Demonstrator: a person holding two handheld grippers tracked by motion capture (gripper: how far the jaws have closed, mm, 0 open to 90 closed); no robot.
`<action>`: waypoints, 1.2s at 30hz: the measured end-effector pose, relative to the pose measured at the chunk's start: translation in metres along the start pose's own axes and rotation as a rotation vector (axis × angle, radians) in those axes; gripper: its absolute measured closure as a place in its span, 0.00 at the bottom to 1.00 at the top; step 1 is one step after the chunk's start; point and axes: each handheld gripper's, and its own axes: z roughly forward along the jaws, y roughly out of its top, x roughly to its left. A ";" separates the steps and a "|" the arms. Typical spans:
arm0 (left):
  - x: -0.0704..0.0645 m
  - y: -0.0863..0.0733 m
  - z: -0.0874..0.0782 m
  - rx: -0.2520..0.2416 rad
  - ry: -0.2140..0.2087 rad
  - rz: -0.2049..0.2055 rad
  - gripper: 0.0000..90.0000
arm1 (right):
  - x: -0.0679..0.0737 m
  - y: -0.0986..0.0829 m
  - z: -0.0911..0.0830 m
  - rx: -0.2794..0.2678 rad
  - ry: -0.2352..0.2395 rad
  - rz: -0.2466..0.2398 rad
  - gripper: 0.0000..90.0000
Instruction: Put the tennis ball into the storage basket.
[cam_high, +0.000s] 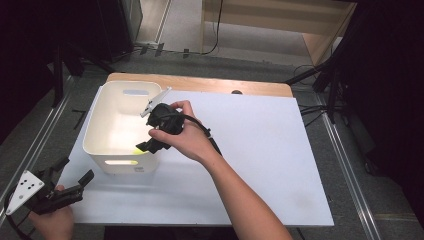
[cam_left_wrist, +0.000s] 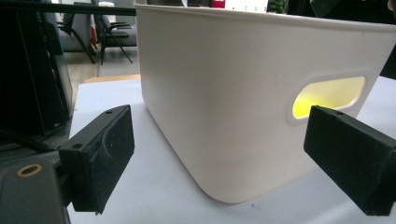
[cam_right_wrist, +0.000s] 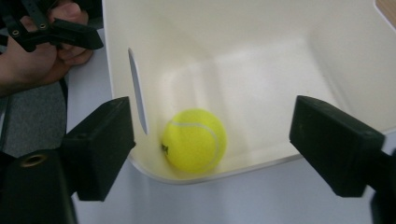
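right hand-held gripper (cam_right_wrist: 210, 140): matte black pads, jaws apart | fuzzy round tennis ball (cam_right_wrist: 194, 140) | smooth rounded white bin (cam_right_wrist: 280, 70)

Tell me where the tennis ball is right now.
The tennis ball lies on the floor of the white bin, in its near corner by the handle slot, below the open right gripper in the right gripper view.

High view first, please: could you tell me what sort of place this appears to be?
Probably a lab recording bay: a white board laid on a wooden table, black stands with cables around it, and office chairs behind.
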 end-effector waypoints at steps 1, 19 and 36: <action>0.000 0.000 0.000 0.000 0.000 0.001 0.09 | 0.000 -0.002 -0.002 -0.008 -0.013 -0.002 0.11; -0.001 0.000 0.001 0.000 0.006 0.004 0.10 | -0.007 -0.048 -0.036 -0.107 -0.149 0.099 0.00; -0.001 0.000 0.001 0.006 0.007 0.009 0.10 | -0.012 -0.106 -0.060 -0.151 -0.233 0.161 0.00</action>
